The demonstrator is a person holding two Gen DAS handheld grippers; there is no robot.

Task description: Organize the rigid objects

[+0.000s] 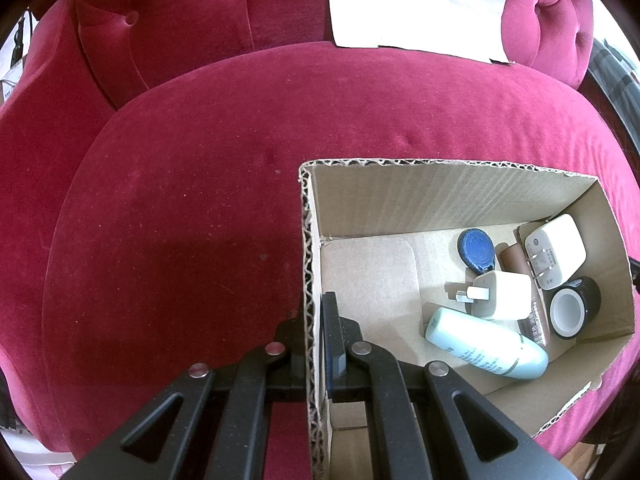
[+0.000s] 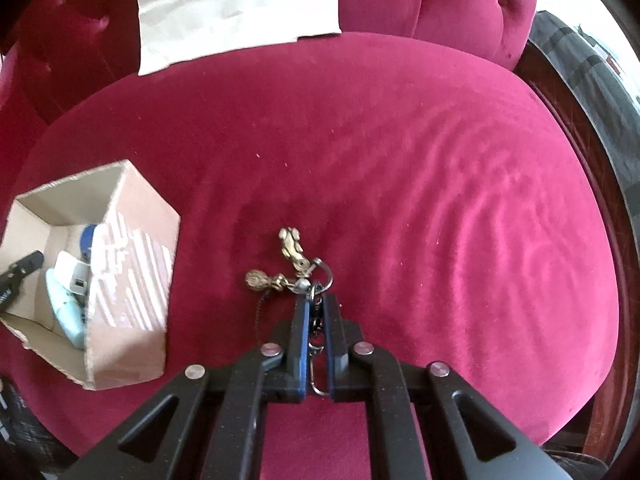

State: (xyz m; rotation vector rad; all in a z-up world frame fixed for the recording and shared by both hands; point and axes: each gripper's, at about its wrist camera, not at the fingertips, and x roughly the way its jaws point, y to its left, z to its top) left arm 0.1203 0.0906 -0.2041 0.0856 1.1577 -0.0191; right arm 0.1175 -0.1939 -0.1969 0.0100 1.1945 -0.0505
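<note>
So the left gripper (image 1: pixel 314 320) has its jaws pinched onto the side wall of the cardboard box (image 1: pixel 460 196), one finger outside and one inside, basically pinning it on the red velvet seat (image 2: pixel 400 160). Inside the box there's already a pale blue bottle (image 1: pixel 486 343), a small white charger (image 1: pixel 502 294), a bigger white plug (image 1: pixel 556 250), a blue fob (image 1: pixel 476 250) and a roll of black tape (image 1: pixel 574 306). The right gripper (image 2: pixel 316 312) sits to the right of the box, jaws narrowed around the chain of a brass keychain (image 2: pixel 292 256) whose charms are lying on the seat just past the fingertips. Looks like a pickup to me. If it were me I'd make sure the squeeze is actually on the ring or clip, not a loose link, then lift straight up slowly so the dangling charms don't swing, and carry it well over the box rim before letting go. Keep that left hold steady meanwhile.
</note>
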